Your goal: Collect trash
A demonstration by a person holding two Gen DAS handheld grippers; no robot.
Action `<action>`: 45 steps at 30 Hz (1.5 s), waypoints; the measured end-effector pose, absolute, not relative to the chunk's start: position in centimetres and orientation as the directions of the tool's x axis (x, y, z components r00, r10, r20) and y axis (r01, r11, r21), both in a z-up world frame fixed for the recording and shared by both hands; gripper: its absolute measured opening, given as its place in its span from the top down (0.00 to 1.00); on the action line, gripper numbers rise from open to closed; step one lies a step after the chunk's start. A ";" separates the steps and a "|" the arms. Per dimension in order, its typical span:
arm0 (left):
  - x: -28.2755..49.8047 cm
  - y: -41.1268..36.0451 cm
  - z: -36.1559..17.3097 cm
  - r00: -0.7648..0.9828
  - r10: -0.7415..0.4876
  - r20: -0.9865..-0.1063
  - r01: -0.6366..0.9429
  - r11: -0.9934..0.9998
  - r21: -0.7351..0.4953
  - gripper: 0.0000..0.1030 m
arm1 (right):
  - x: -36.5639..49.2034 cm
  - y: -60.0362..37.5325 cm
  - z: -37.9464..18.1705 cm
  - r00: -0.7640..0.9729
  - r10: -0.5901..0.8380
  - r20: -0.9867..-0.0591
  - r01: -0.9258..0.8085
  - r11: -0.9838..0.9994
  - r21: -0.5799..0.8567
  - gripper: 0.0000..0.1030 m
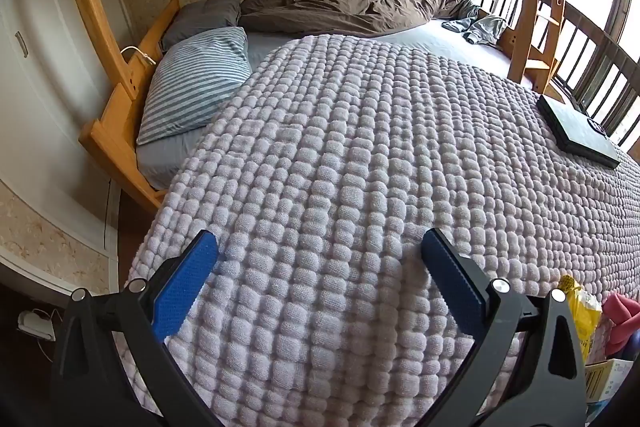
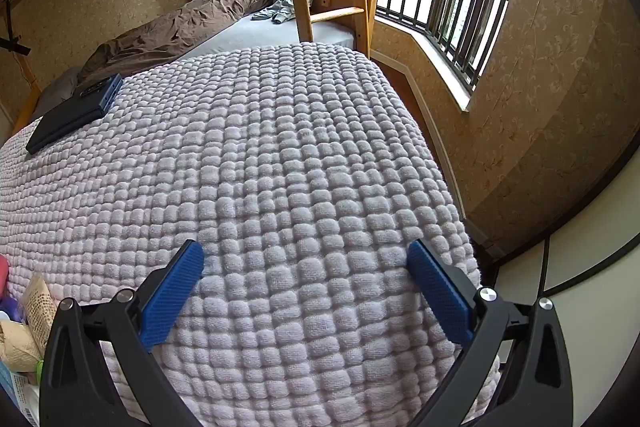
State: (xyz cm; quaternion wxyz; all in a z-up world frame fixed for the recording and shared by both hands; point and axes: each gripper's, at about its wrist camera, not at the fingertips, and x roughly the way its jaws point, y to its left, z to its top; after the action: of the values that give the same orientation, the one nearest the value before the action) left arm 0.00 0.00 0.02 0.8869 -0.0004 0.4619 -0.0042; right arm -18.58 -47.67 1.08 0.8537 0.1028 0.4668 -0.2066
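Both the left tongs [image 1: 320, 251] and right tongs [image 2: 306, 261] hang spread wide and empty over the bumpy blanket [image 1: 360, 147], so picking up has not started; next, reach the yellow wrapper [image 1: 582, 311] lying between them.

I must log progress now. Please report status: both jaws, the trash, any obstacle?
Left gripper and right gripper open, empty, over pink blanket. Yellow wrapper at blanket edge, untouched. Black case on blanket, not in the way.
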 end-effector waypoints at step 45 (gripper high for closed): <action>0.0 0.0 0.0 0.574 -0.005 -0.819 0.006 1.000 -0.002 0.01 | -18.5 -47.8 1.0 0.484 -0.246 -0.839 0.449 0.893 -0.003 0.03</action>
State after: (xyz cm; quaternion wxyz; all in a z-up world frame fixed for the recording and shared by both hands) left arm 0.00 0.01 0.00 0.8871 0.0005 0.4615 -0.0031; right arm -18.52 -47.78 0.96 0.8546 0.1092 0.4651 -0.2036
